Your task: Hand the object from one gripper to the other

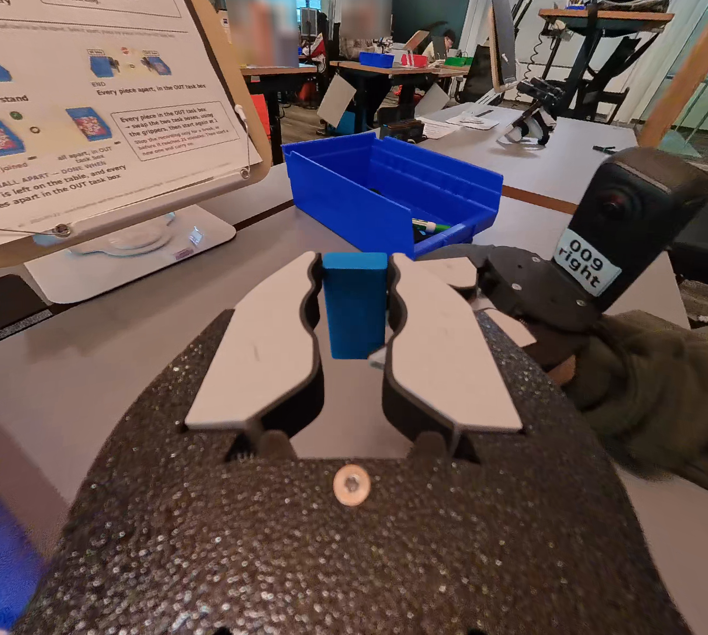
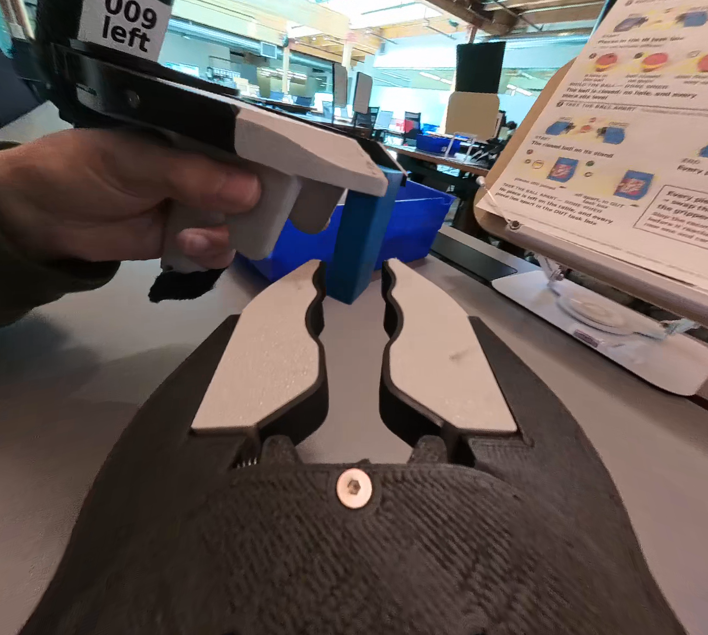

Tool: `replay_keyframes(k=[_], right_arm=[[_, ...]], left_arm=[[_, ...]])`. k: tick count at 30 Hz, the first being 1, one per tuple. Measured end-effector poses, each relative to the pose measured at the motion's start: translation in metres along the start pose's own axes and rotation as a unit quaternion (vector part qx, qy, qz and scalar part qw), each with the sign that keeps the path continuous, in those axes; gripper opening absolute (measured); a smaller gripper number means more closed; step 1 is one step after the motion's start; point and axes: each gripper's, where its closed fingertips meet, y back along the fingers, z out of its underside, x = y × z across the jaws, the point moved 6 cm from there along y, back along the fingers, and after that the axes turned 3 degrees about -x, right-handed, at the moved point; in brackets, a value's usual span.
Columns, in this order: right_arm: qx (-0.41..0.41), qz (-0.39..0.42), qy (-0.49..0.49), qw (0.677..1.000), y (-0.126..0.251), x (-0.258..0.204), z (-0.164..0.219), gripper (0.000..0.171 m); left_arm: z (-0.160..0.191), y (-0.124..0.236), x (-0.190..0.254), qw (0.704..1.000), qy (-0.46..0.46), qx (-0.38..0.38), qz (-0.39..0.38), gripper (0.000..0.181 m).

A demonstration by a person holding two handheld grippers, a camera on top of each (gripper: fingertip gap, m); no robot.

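Note:
A blue rectangular block point(image 1: 354, 306) stands upright between my left gripper's fingers. My left gripper point(image 1: 354, 259) is shut on its upper part and holds it above the grey table. In the right wrist view the left gripper point(image 2: 377, 176) comes in from the upper left, and the block point(image 2: 360, 245) hangs down from it. My right gripper point(image 2: 352, 265) is open, its fingertips on either side of the block's lower end with slim gaps. In the left wrist view the right gripper point(image 1: 536, 287) sits low at the right, held by a gloved hand.
A blue bin point(image 1: 387, 195) with a green marker in it stands on the table point(image 1: 115, 348) just behind the block; it also shows in the right wrist view point(image 2: 413, 226). An instruction board point(image 1: 115, 80) on a white stand is at the left. The left gripper's tips are roughly 4 centimeters from the right gripper's.

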Motion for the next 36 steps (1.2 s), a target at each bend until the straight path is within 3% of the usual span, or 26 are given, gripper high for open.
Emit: replay_keyframes(k=[4,6,9,13,16,19,23,28,34,36], right_arm=[[-0.026,0.022,0.024,0.999,0.0,0.001,-0.001,0.02],[-0.022,-0.001,0.005,1.0,0.001,0.002,-0.004,0.018],[0.013,-0.106,-0.047,0.993,0.008,-0.002,-0.012,0.017],[0.021,-0.277,-0.1,0.955,0.02,-0.014,-0.017,0.017],[0.013,-0.339,-0.114,0.934,0.025,-0.022,-0.016,0.017],[-0.001,-0.35,-0.109,0.93,0.023,-0.029,-0.014,0.017],[-0.002,-0.272,-0.084,0.959,0.015,-0.021,-0.006,0.017],[0.014,-0.057,-0.038,0.998,0.004,0.0,0.0,0.048],[0.021,0.019,-0.046,0.999,-0.002,-0.002,-0.004,0.053],[0.015,0.042,-0.024,0.999,-0.003,-0.003,-0.004,0.046]], left_arm=[[0.0,-0.001,0.003,0.999,-0.033,0.0,-0.016,0.032],[-0.002,0.0,0.006,0.999,-0.045,0.008,0.016,0.034],[-0.005,0.005,0.012,0.994,-0.043,0.01,0.104,0.04],[-0.004,0.02,0.014,0.974,-0.022,-0.009,0.224,0.048],[-0.003,0.033,0.019,0.952,-0.015,-0.019,0.304,0.037],[0.001,0.034,0.025,0.945,-0.036,-0.046,0.323,0.023],[0.001,0.027,0.022,0.959,-0.053,-0.057,0.271,0.016],[-0.003,0.01,-0.011,0.999,0.02,-0.029,0.041,0.016],[-0.006,0.002,0.004,0.999,0.006,0.025,-0.028,0.016],[-0.004,-0.001,0.006,0.999,-0.007,0.02,-0.039,0.016]])
